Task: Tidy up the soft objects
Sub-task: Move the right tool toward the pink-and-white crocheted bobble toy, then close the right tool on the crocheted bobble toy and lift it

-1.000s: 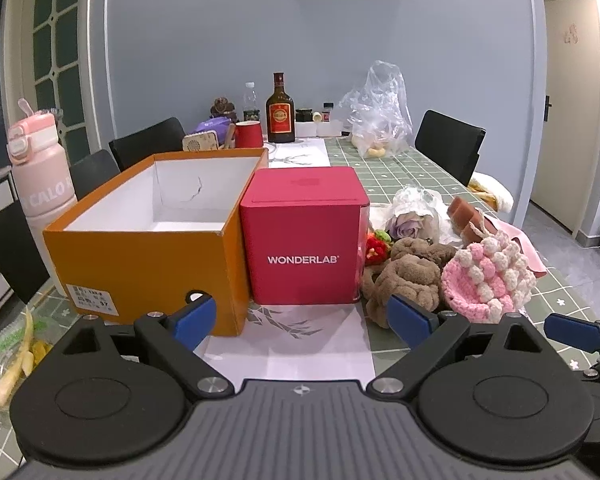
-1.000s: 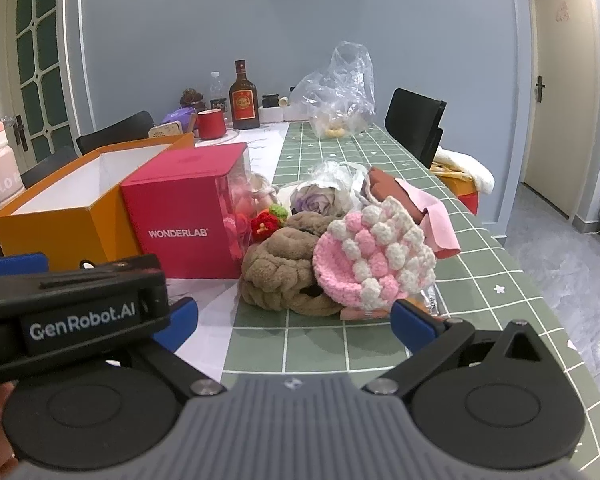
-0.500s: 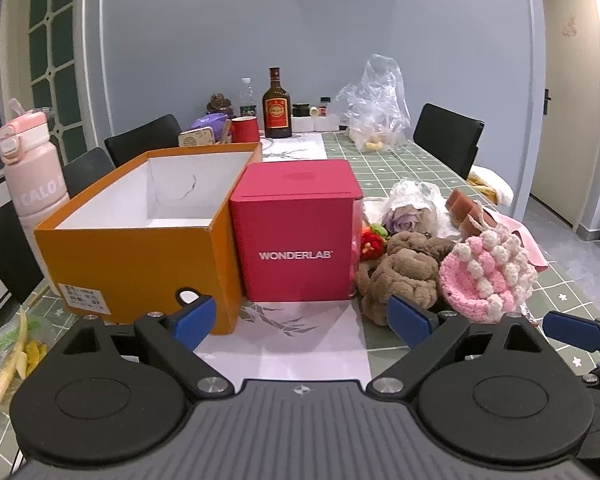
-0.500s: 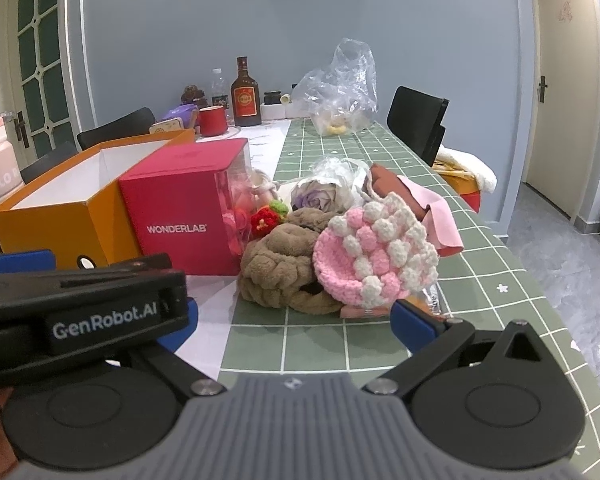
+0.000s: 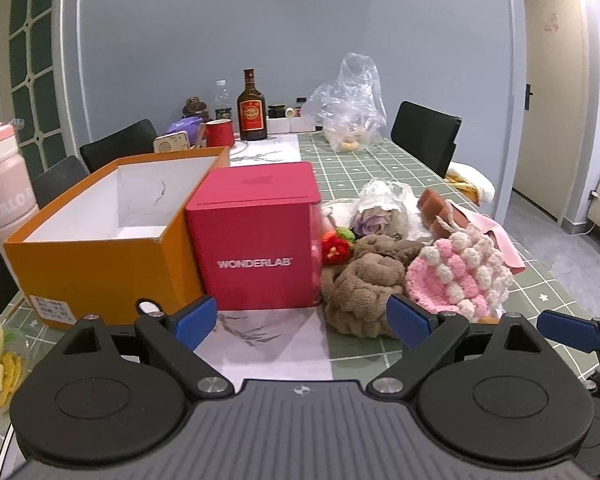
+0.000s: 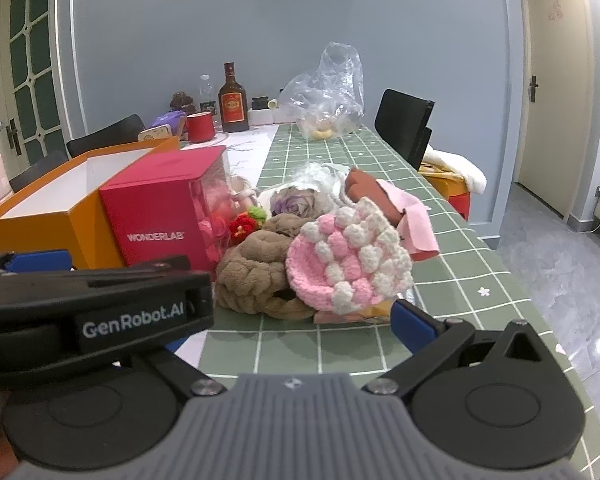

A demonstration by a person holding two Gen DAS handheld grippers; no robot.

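Note:
A heap of soft things lies on the green checked table: a pink and cream crocheted piece (image 5: 459,278) (image 6: 345,270), a brown plush piece (image 5: 365,288) (image 6: 256,276), a small red knitted flower (image 5: 333,248) (image 6: 242,226), a purple fabric rose (image 5: 369,220) (image 6: 290,202) and a pink cloth (image 6: 417,220). An open, empty orange box (image 5: 100,258) (image 6: 60,208) stands left of a red WONDERLAB box (image 5: 260,236) (image 6: 164,216). My left gripper (image 5: 301,322) is open and empty, short of the red box. My right gripper (image 6: 292,320) is open and empty, short of the heap.
At the far end stand a brown bottle (image 5: 252,110), a red mug (image 5: 220,133) and a clear plastic bag (image 5: 351,108). A pink water bottle (image 5: 4,184) stands left of the orange box. Black chairs (image 5: 425,134) line both sides. A white paper sheet (image 5: 268,340) lies under the left gripper.
Both grippers have drawn back and risen slightly; the boxes and the heap look a little farther and lower in view. Nothing on the table has moved.

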